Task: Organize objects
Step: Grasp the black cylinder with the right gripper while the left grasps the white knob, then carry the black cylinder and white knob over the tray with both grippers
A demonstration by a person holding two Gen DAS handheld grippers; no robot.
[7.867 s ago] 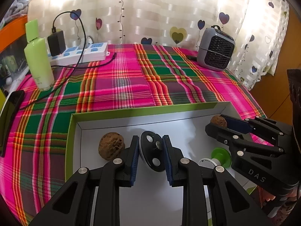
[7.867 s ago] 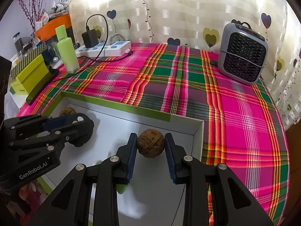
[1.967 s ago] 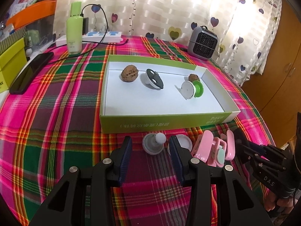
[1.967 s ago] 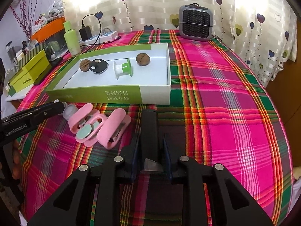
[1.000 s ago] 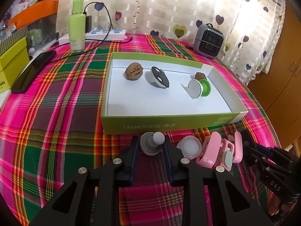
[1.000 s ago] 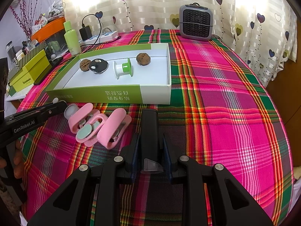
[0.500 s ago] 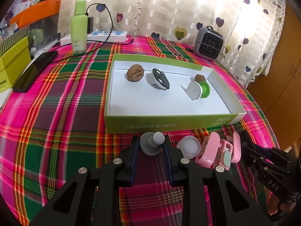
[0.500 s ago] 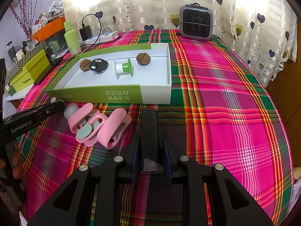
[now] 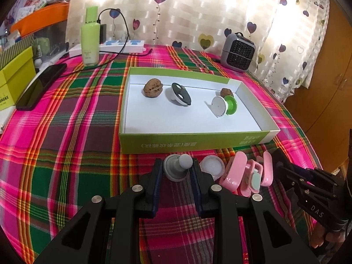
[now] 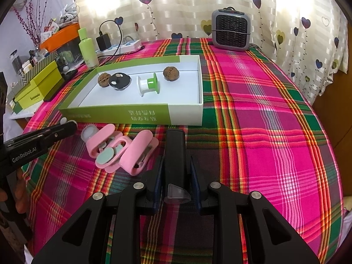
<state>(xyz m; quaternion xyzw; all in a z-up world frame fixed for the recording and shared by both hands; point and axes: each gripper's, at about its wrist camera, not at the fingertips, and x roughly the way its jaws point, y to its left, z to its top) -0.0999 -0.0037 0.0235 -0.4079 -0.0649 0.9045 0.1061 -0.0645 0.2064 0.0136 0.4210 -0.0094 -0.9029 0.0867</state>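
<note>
Through my left camera, my left gripper has closed since two seconds ago, when its fingers stood wide on either side of the grey knob. Now both pads press the knob's sides, so I judge the grasp made and the lift into the box the next thing. The knob sits on the cloth just in front of the box's near wall, right between my fingertips. A white cap lies just beside it, away from the box's left corner, and the pink clips lie beyond that. Inside the box, toward its far wall, are a walnut, a black-and-white disc, a white and green spool and a second walnut behind it.

Through my right camera, little has changed over the same two seconds: my right gripper keeps its narrow hold on the black bar, whose far end points at the box's near wall and stops just short of it. A small clear wedge sits at the bar's near end, between my fingers. The pink clips lie in front of the box too, beside the bar, with my left gripper reaching in past them. Both hands look loaded and ready to carry over the wall.
</note>
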